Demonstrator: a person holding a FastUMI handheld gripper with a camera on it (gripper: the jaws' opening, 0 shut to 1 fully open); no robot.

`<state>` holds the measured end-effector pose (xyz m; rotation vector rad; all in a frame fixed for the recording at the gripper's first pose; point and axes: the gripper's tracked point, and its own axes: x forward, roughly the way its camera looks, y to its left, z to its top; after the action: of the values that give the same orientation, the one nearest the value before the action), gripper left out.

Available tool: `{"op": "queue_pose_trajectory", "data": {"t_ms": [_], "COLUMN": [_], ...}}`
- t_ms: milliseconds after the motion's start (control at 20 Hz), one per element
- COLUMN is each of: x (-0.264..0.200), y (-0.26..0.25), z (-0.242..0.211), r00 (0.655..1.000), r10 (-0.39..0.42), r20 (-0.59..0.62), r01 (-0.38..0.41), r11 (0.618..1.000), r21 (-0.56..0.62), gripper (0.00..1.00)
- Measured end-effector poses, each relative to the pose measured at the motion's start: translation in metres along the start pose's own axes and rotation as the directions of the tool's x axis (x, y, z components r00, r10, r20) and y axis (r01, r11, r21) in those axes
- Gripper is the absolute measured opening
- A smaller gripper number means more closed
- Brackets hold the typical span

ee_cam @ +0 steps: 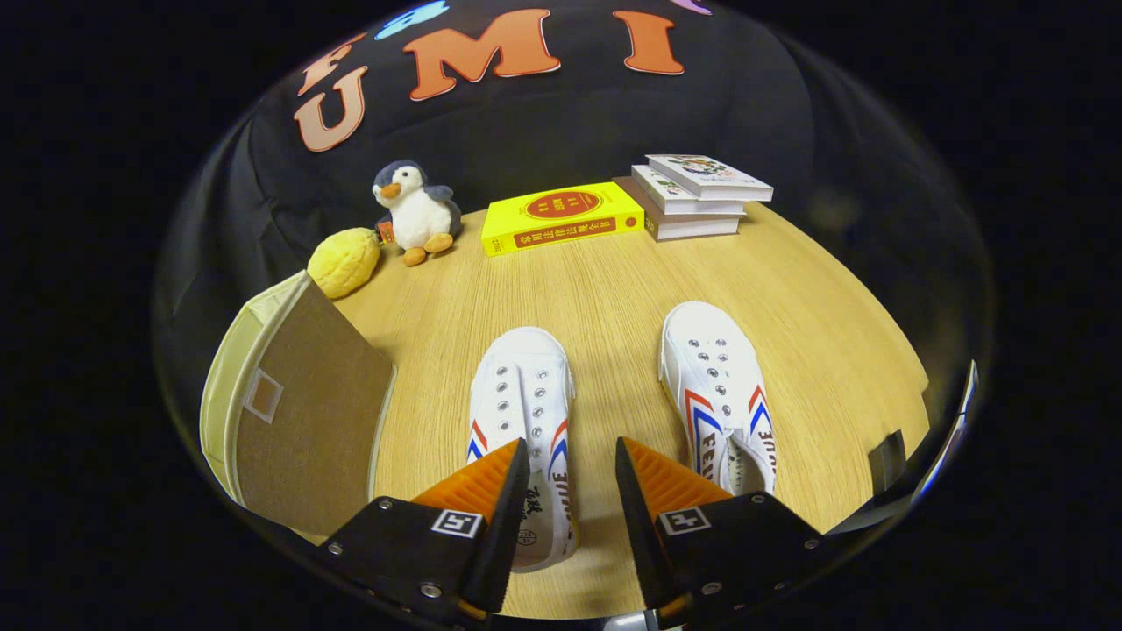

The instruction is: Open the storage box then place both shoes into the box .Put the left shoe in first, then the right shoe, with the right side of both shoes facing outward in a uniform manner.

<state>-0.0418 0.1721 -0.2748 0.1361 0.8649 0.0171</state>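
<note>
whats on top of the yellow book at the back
Nothing lies on the yellow book; its cover is bare. The stack of books sits beside it. Gripper fingers are open.

Gripper (571, 456) camera looks forward-down along open fingers, close above table (614, 289).

You have two white lace-less shoes with red and blue stripes standing upright on the tabletop, toes pointing away from you. The left shoe (523, 421) sits just right of the box (294, 394); the right shoe (717, 394) is well apart from it. The beige fabric box stands with its brown lid closed.
</note>
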Motion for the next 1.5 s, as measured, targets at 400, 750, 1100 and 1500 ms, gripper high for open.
{"op": "queue_pose_trajectory", "data": {"t_ms": [400, 750, 1100, 1500], "x": [0.033, 0.037, 0.028, -0.035], "y": [0.006, 0.017, 0.020, 0.036], "z": [-0.012, -0.023, -0.012, 0.054], "r00": [0.996, 0.987, 0.992, 0.990], "r10": [0.036, 0.114, 0.121, 0.099], "r20": [-0.084, -0.115, -0.032, 0.097], "r01": [-0.040, -0.110, -0.116, -0.116], "r11": [0.998, 0.993, 0.986, 0.976], "r21": [-0.043, 0.040, 0.121, 0.182], "gripper": [0.50, 0.29, 0.01, 0.00]}}
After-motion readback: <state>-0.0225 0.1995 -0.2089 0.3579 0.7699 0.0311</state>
